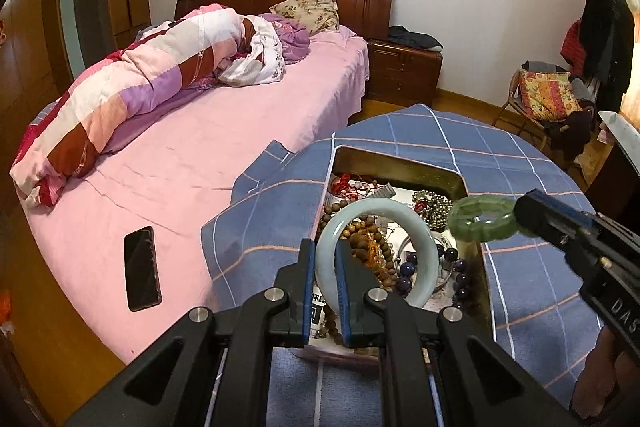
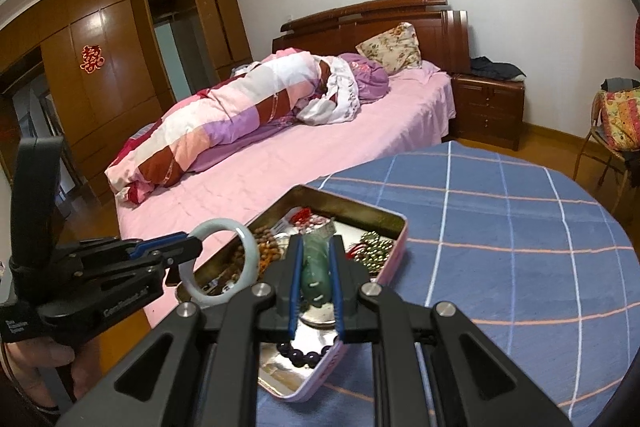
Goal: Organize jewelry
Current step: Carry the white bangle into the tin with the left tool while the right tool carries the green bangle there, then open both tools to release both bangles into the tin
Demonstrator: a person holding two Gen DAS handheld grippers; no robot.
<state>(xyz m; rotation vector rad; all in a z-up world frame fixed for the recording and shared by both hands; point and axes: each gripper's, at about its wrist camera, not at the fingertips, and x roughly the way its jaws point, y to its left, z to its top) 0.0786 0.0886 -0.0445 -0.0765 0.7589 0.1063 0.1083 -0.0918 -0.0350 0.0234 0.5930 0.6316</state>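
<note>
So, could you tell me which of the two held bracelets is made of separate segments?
The darker green bracelet in the right gripper; the left gripper's pale bangle is one smooth ring.

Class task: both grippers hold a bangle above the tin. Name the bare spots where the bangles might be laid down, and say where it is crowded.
Free: the blue checked cloth right of the tin, and the pink sheet between the quilt and the phone. Crowded: the tin's inside, heaped with bead strings.

At the right edge of the left wrist view, the right gripper [image 1: 520, 213] bore white letters "DAS". On the wardrobe door [image 2: 108, 67] at upper left hung a red double-happiness sign [image 2: 91, 58]. Print on the left gripper [image 2: 192, 245] was too blurred to read.
</note>
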